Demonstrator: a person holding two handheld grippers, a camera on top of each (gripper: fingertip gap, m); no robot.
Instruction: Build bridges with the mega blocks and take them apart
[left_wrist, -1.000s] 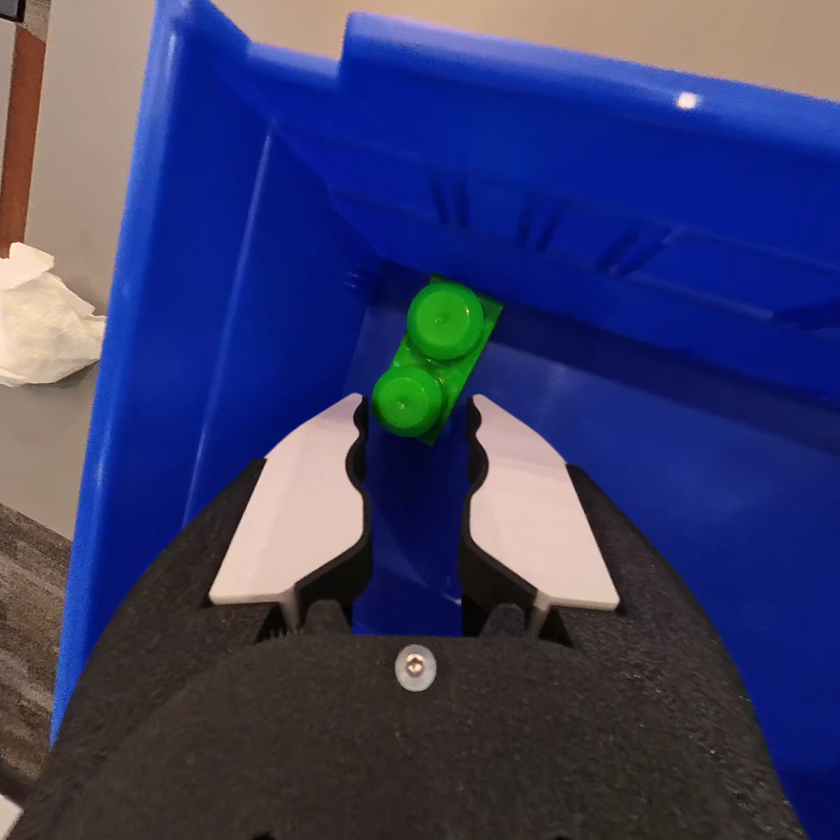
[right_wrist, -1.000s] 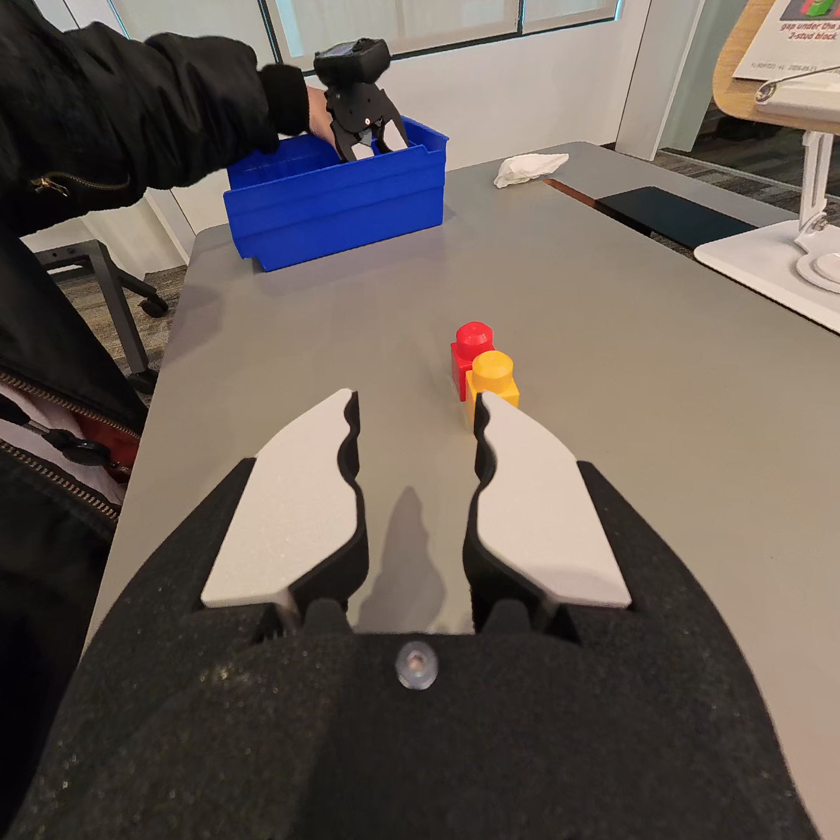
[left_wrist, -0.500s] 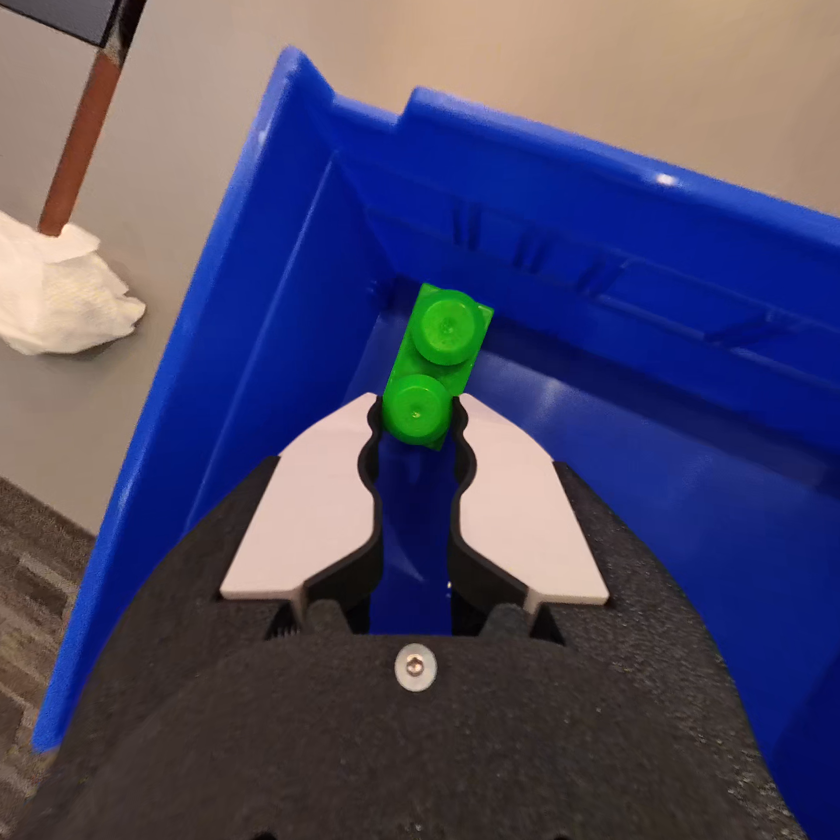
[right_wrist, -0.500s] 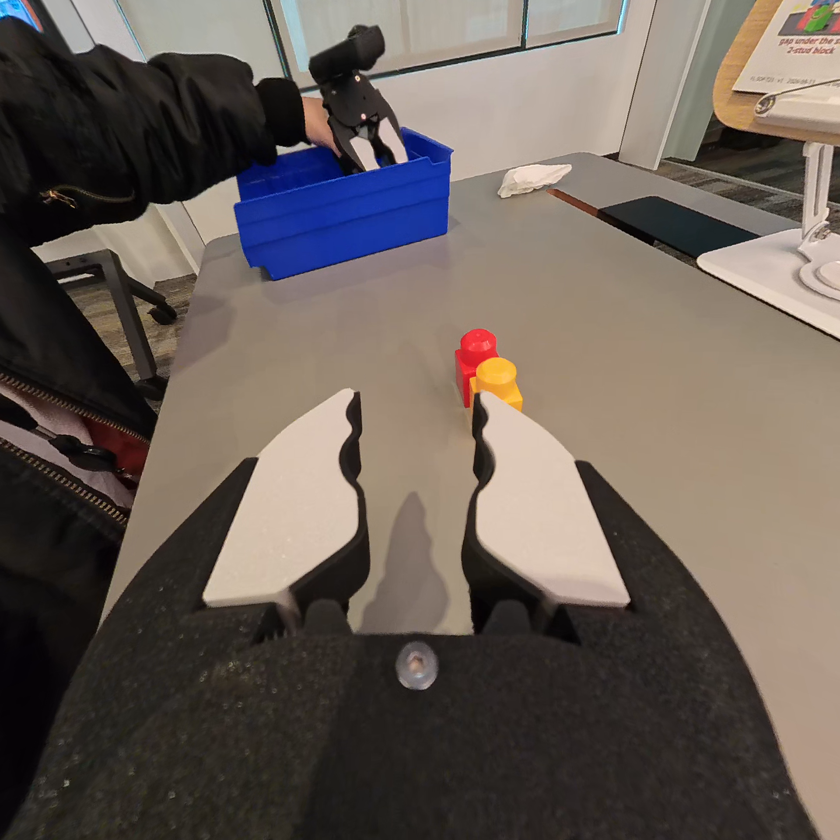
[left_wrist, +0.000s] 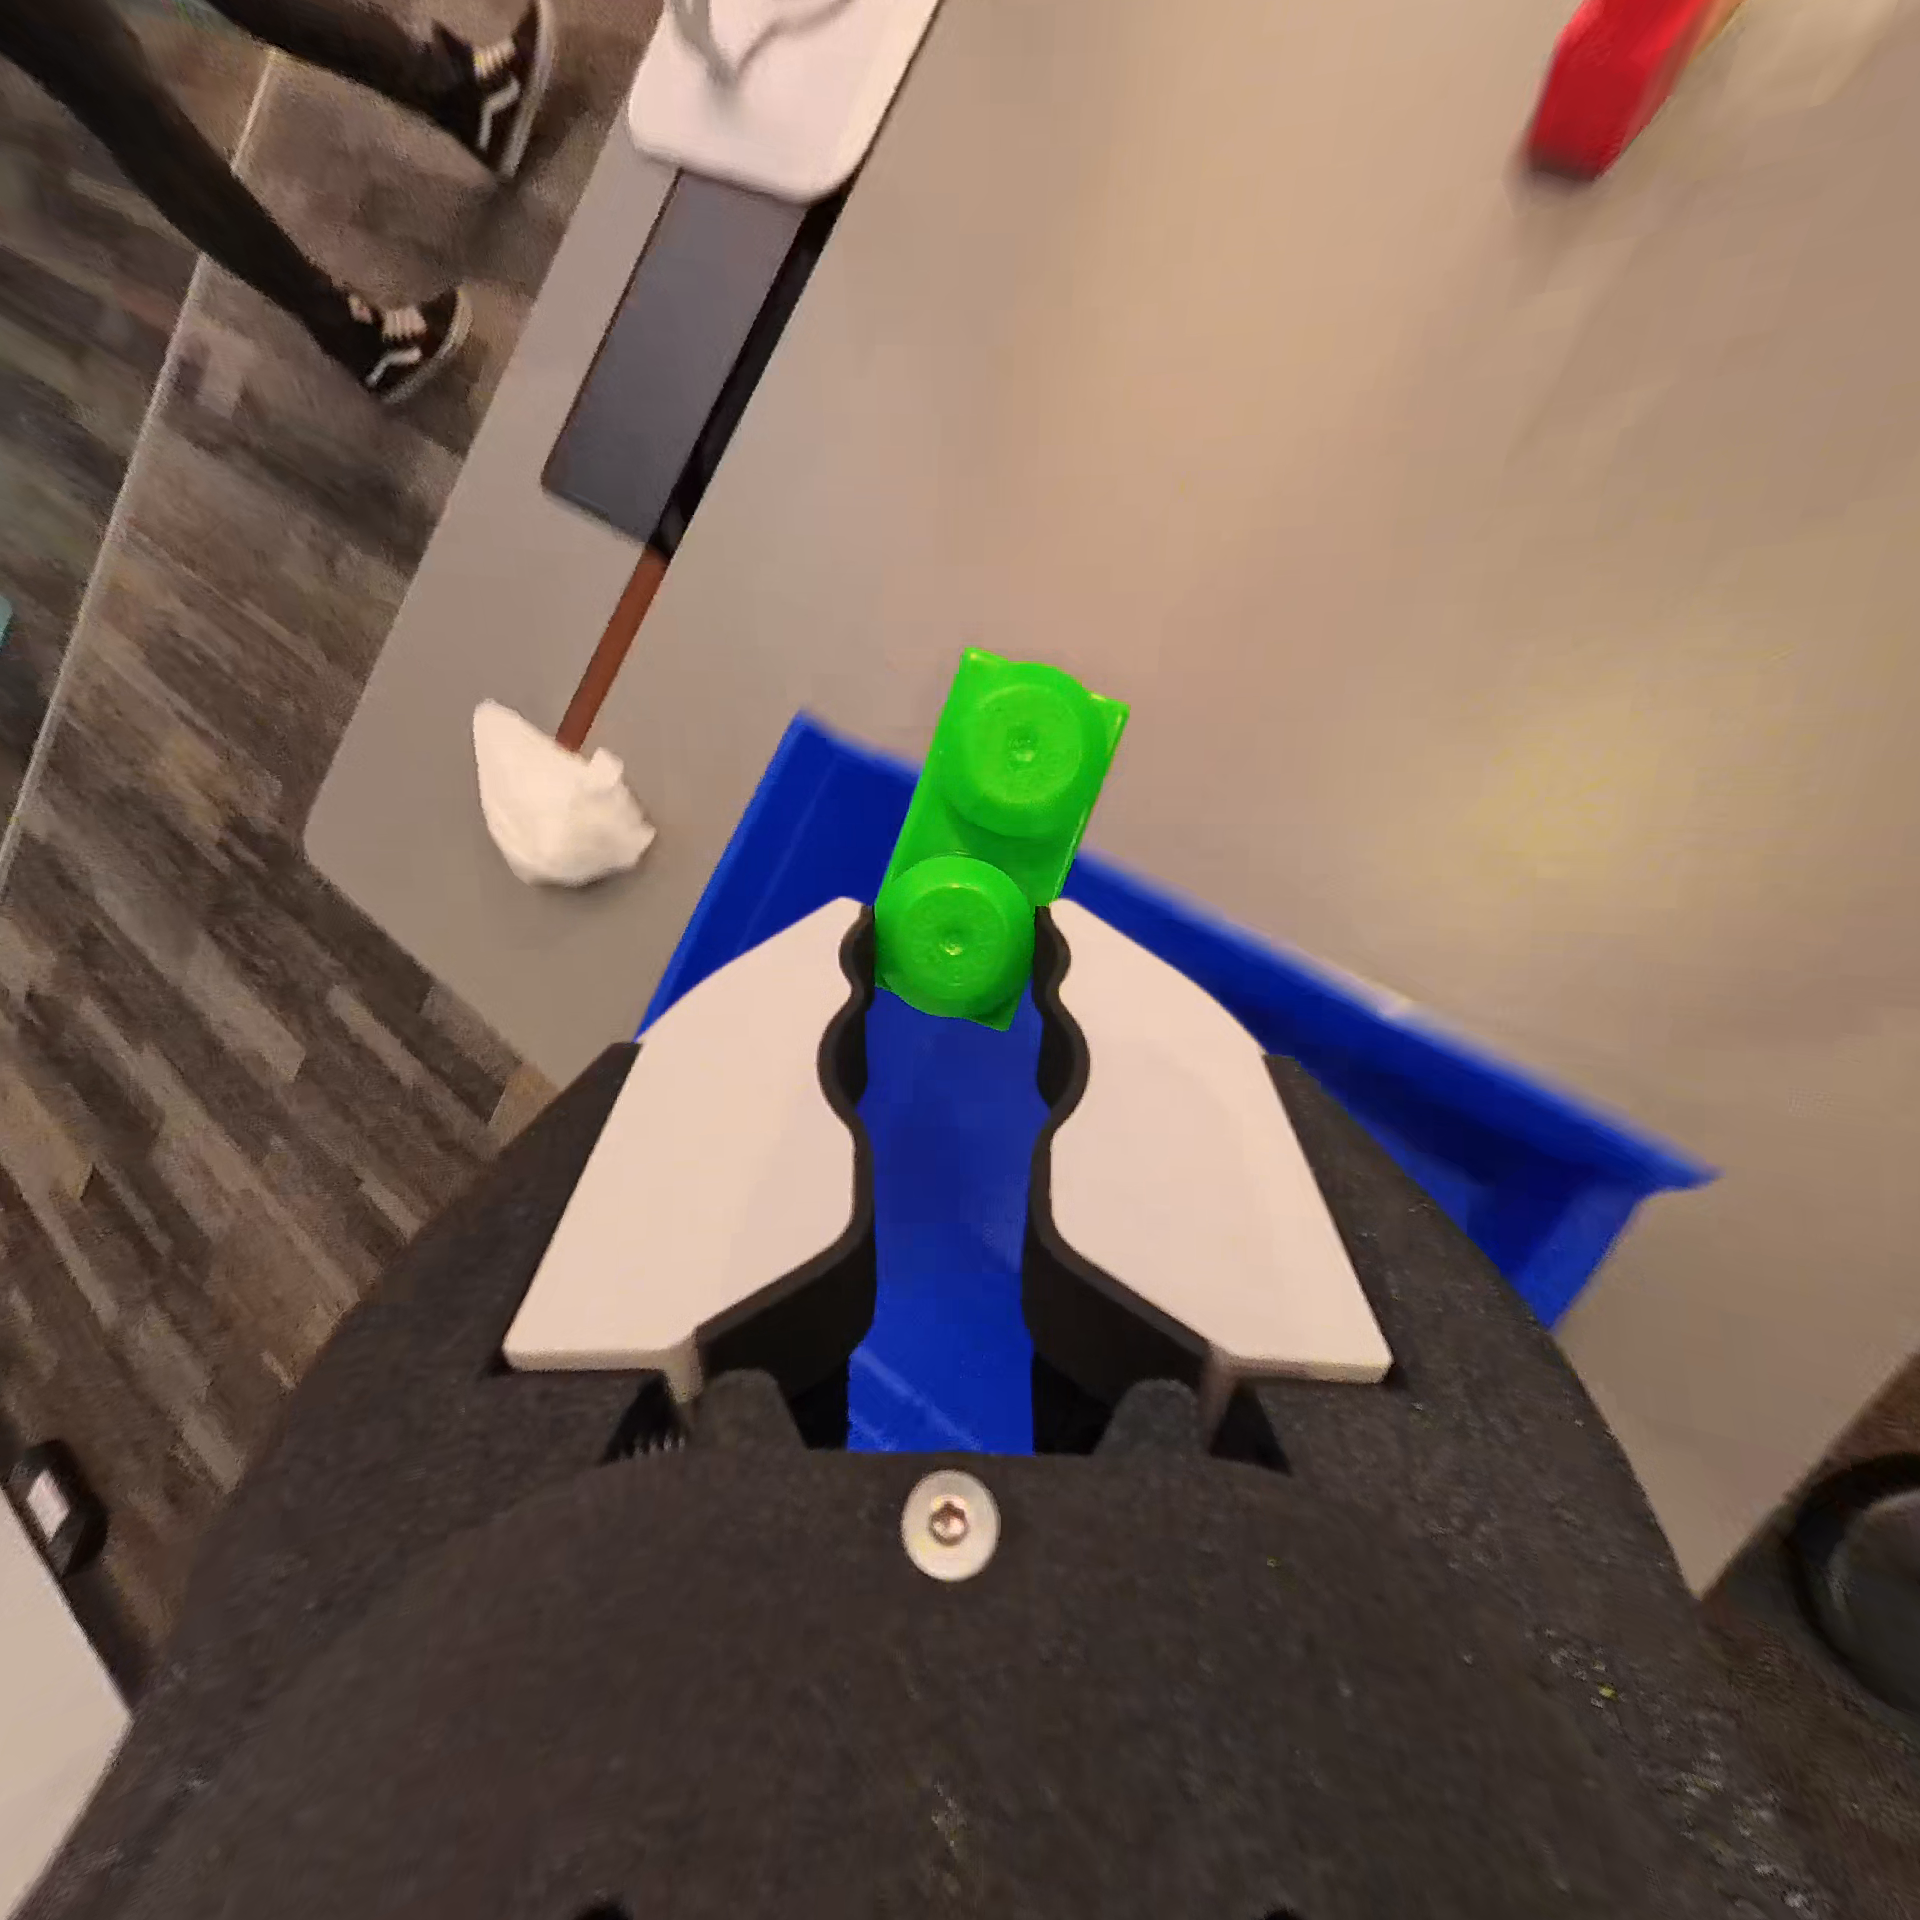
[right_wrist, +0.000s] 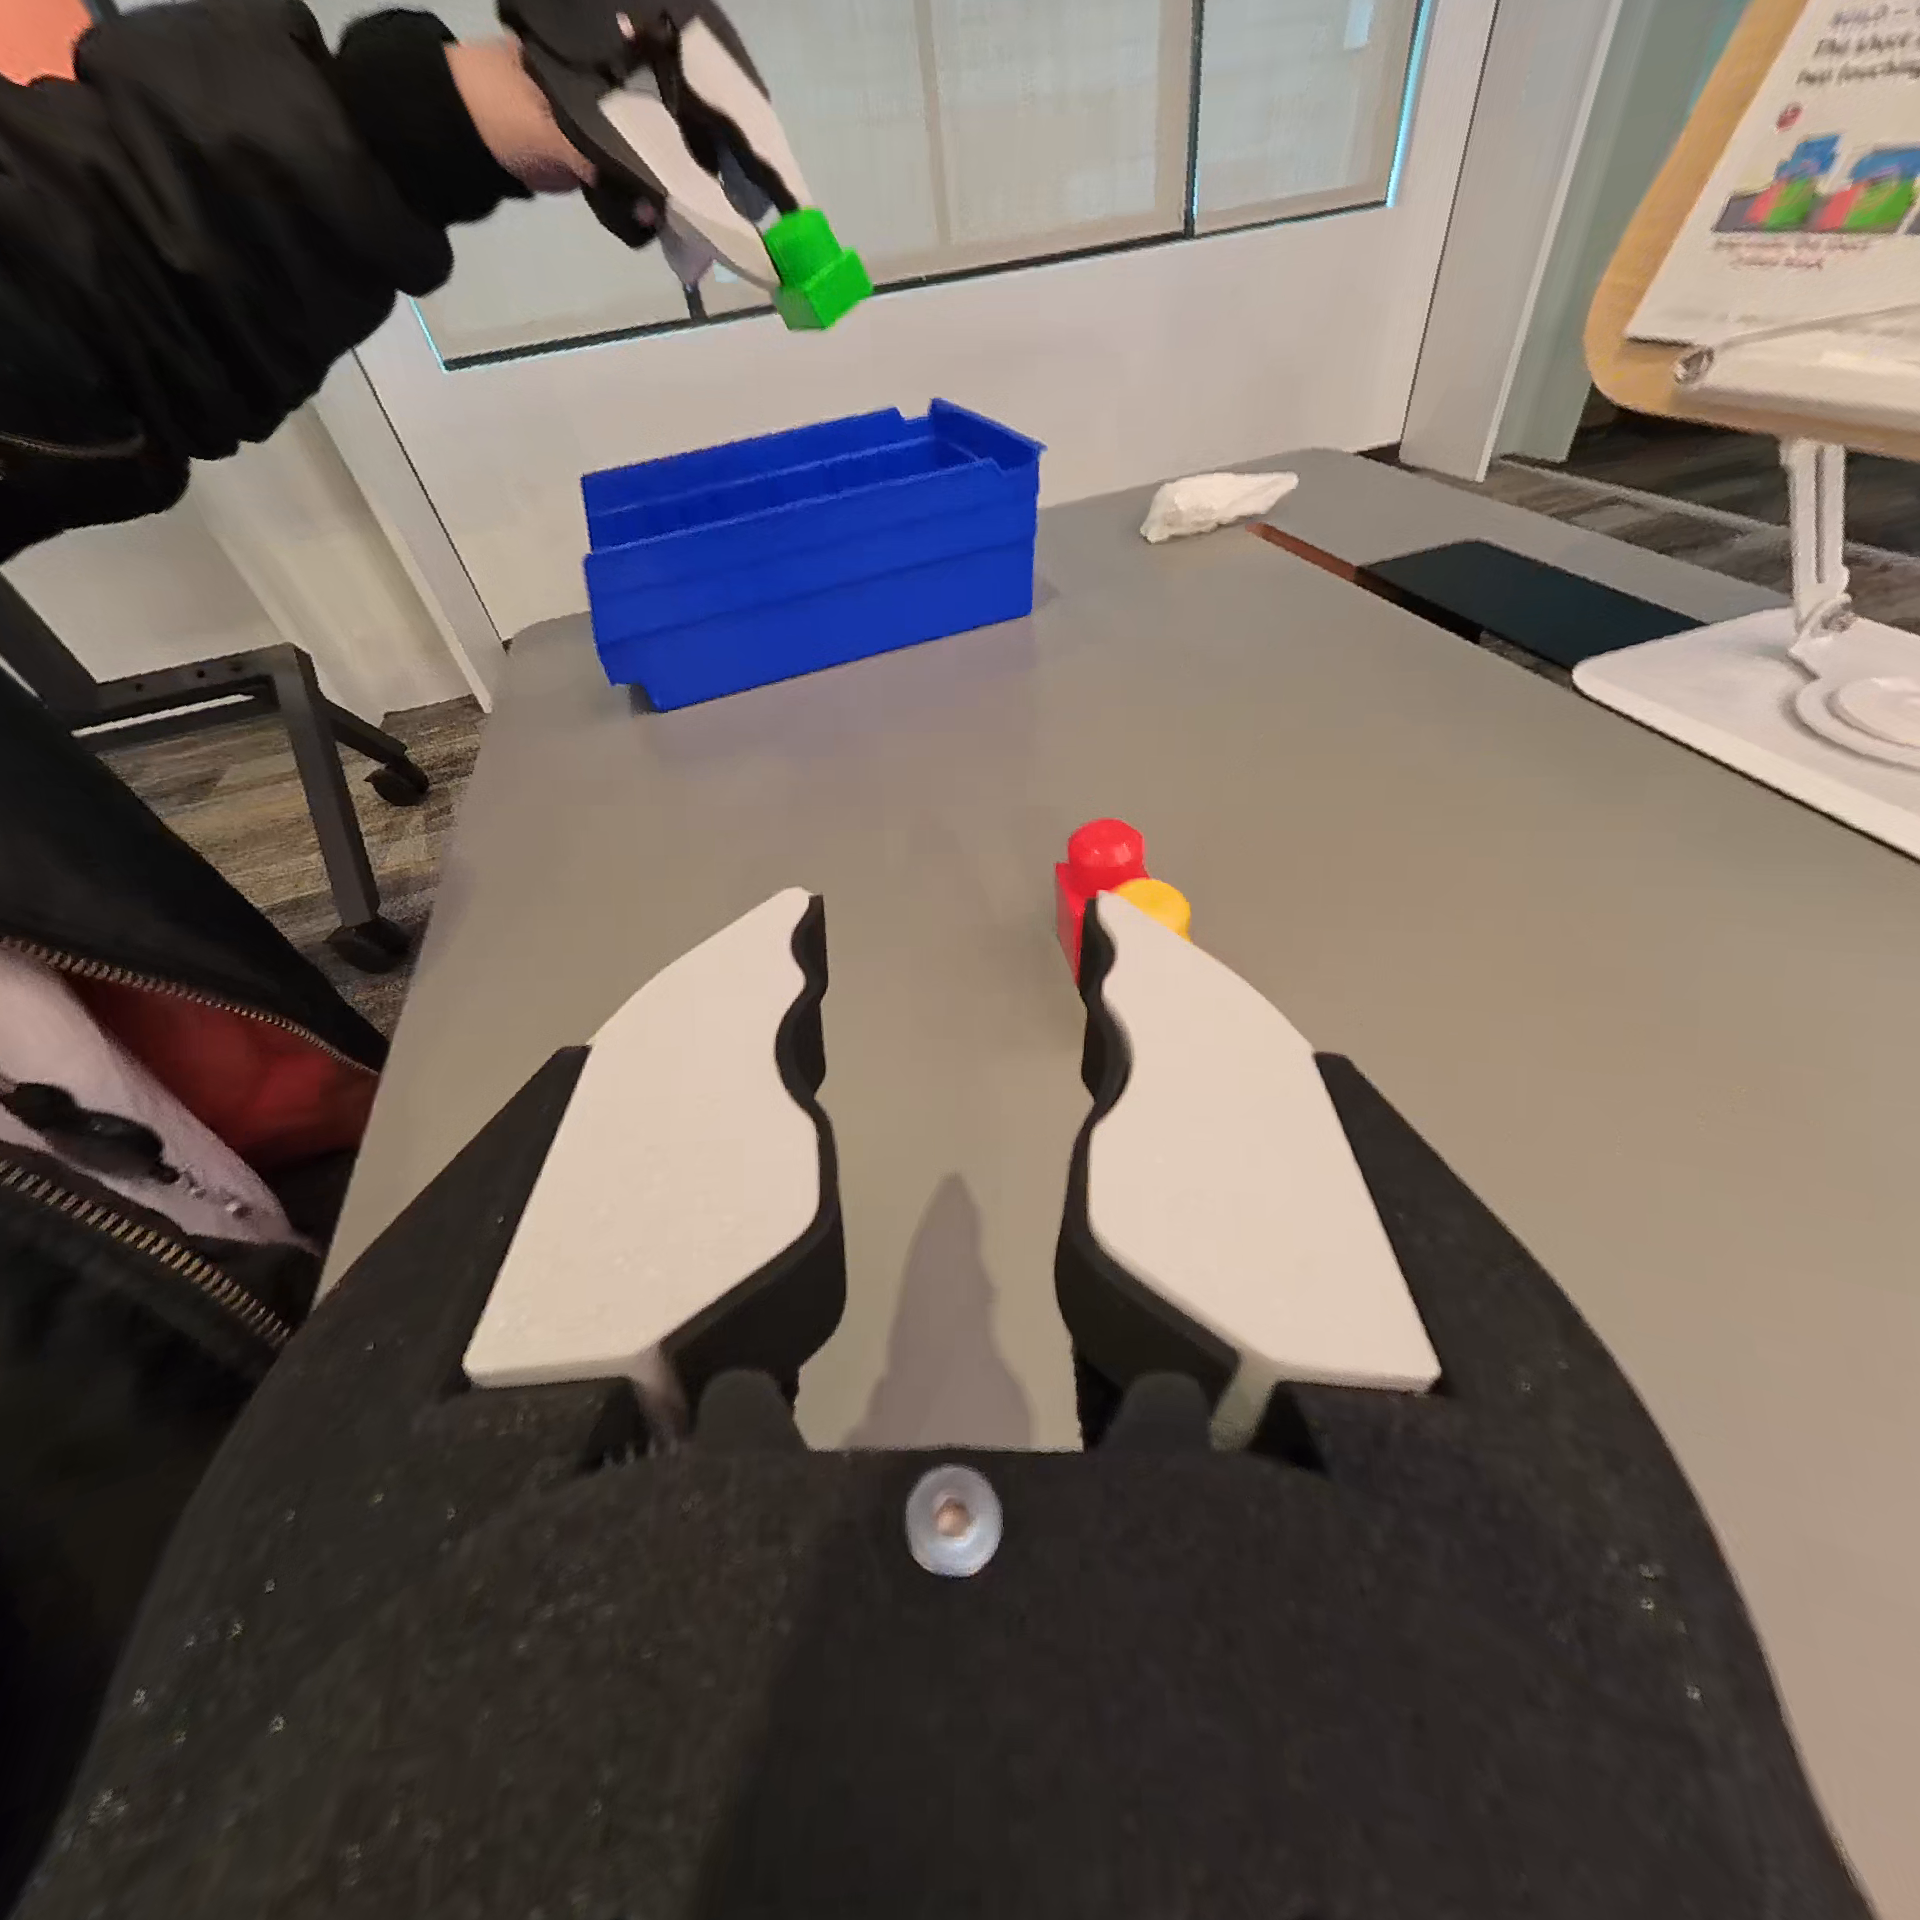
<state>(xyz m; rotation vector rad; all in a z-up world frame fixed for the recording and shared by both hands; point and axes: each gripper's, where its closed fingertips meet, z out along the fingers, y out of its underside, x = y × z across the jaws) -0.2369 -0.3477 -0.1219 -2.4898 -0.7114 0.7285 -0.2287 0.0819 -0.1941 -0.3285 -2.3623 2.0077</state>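
My left gripper (left_wrist: 951, 920) is shut on a green two-stud block (left_wrist: 1003, 821), gripped at its near stud, and holds it in the air above the blue bin (left_wrist: 1351, 1049). In the right wrist view the same left gripper (right_wrist: 774, 244) carries the green block (right_wrist: 816, 270) high above the blue bin (right_wrist: 810, 566). A red block (right_wrist: 1096, 868) and a yellow block (right_wrist: 1153, 906) stand side by side on the grey table (right_wrist: 1351, 831). My right gripper (right_wrist: 951, 914) is open and empty, low over the table, with its right finger in front of the yellow block.
A crumpled white tissue (right_wrist: 1216, 502) lies at the table's far edge, also in the left wrist view (left_wrist: 556, 810). A dark pad (right_wrist: 1527, 597) and a white stand base (right_wrist: 1766, 696) sit at the right. A person's legs and shoes (left_wrist: 405, 332) show beyond the table. My hands' fingertips stand some 45 cm from each other.
My left gripper closed on the green block in the bin and lifted it up out of the bin. My right gripper stayed open in nearly the same place.
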